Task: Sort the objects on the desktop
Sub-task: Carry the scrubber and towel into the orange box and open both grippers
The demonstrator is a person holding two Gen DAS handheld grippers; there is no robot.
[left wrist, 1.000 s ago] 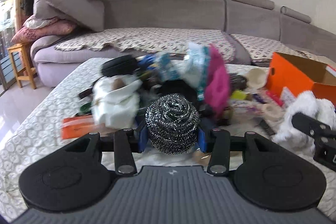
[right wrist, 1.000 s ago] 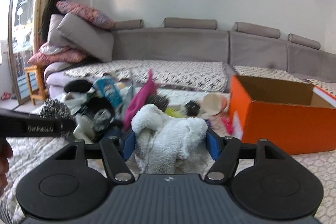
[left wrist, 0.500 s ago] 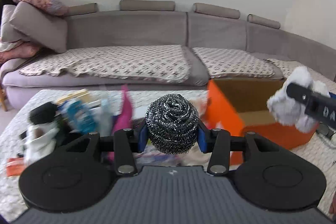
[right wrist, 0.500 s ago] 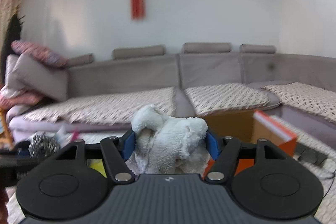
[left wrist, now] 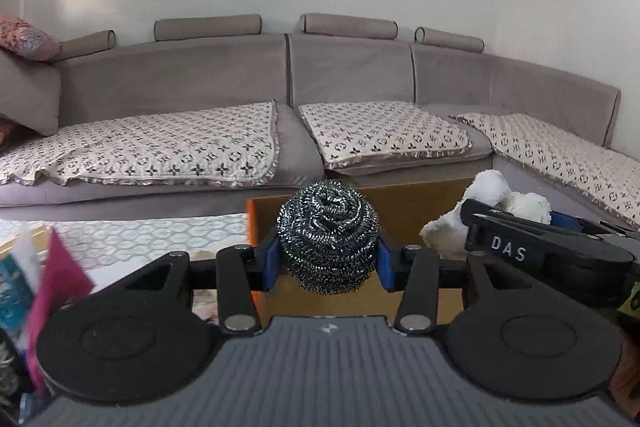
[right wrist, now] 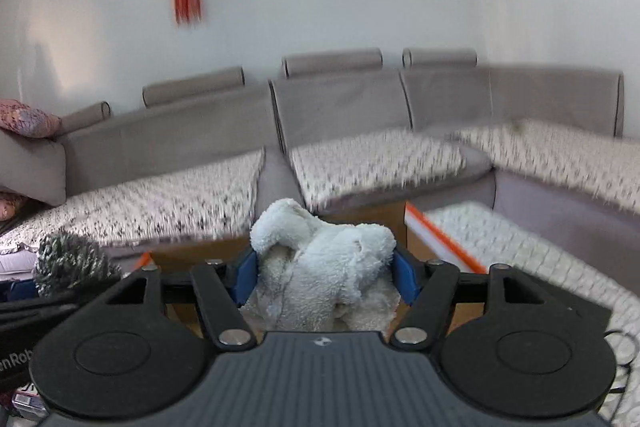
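"DAS" lettering on right gripper (left wrist: 516,223), rest perhaps hidden

Each camera sat close behind its own gripper, looking slightly downward across an orange box (left wrist: 404,195) toward the grey sofa (right wrist: 340,99); both views shared these.

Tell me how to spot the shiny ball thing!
Find the long grey sofa, then the orange box before it. At the box, the left gripper pinches a steel wool scrubber: round, silvery and wiry, unlike the fluffy white cloth beside it.
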